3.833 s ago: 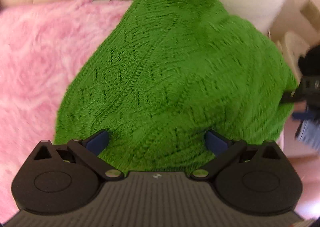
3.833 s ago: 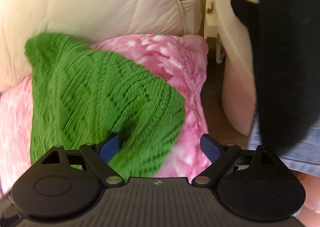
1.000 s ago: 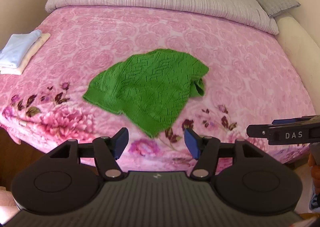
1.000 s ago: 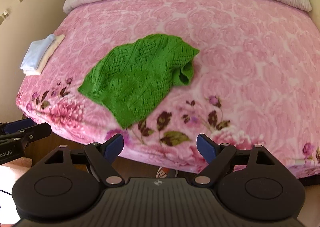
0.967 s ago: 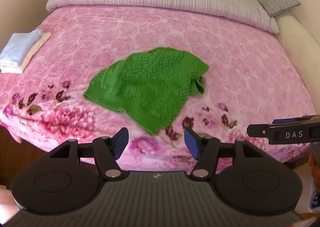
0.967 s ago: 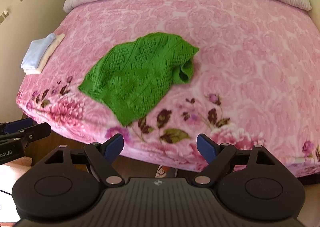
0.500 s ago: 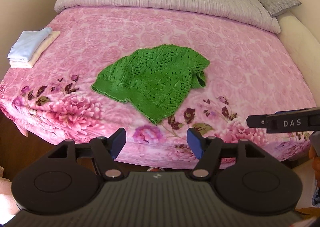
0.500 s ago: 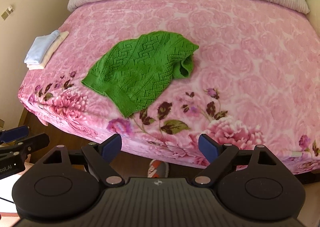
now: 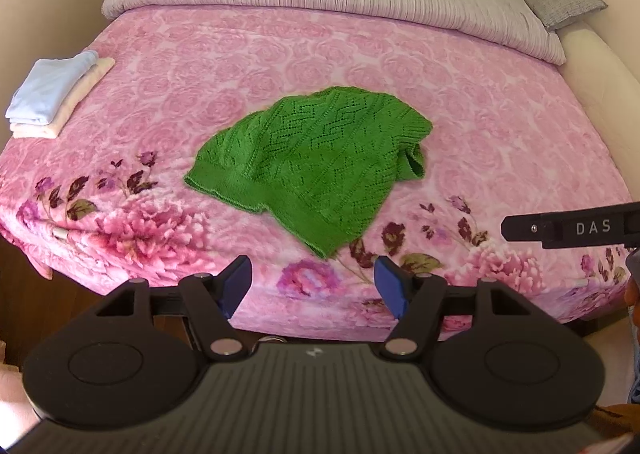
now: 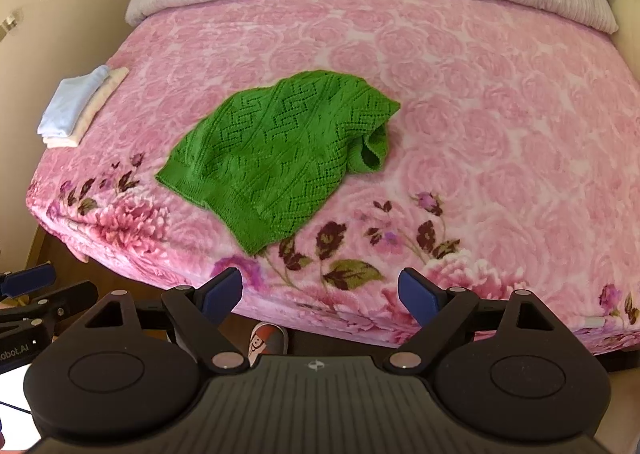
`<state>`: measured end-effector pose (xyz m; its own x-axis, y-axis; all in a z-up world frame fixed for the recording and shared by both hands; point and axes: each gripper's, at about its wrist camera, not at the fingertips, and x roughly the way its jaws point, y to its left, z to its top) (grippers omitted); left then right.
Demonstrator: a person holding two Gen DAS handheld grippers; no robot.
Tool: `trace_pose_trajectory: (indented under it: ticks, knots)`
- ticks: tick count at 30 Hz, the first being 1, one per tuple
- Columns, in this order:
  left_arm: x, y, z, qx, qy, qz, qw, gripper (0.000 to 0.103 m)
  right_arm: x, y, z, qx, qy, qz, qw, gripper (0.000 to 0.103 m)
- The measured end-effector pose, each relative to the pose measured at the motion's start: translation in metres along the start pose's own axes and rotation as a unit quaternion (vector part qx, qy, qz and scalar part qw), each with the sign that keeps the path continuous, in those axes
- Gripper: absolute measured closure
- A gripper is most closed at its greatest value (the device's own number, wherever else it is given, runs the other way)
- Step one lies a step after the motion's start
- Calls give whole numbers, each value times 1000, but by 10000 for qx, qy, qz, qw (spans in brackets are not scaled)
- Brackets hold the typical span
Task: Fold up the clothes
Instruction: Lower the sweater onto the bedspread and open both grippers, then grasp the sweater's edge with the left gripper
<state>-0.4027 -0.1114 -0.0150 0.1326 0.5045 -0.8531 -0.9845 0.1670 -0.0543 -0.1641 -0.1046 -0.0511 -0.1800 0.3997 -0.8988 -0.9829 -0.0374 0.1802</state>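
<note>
- Left wrist: the left claw (image 9: 312,286) hangs apart and empty off the bed's (image 9: 360,53) near edge. The green sweater (image 9: 316,165) lies crumpled mid-bed, its hem corner near that edge. Only here does the right claw's finger (image 9: 568,229) reach in from the right.
- Right wrist: the right claw (image 10: 320,296) stands wide, empty. Only here a slipper (image 10: 268,340) shows below.
- Seconds ago the sweater filled both views; now it lies free.
- Folded stack (image 10: 78,107) sits at the left edge; bare blanket surrounds the sweater.
</note>
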Motion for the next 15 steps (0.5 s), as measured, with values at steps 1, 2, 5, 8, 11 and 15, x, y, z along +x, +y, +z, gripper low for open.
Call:
trace_pose_trajectory:
  ticks: [1,2,5,8,11,15]
  knots:
    - [4,6,5,19,2,-20,10000,39,3,3,4,20,1,-16,10000,15]
    - [9,12,10,41,5,-40,10000,39,8,8,9,47,-4,-34,10000,15]
    - [24,32,31,167,29,-109,9998,38,20,23,28,165,-16,-102,9998,15]
    - [40,53,54,343,41,-198,9992,37,33,37,44,283,-35,-157,9995,15]
    - [56,73,77,574,118,-274,9979,37,48,51,62,514,-14,-221,9984,15]
    - [80,91,97,1020,199,-453,9936,36,66,65,74,896,8,-377,9953,15]
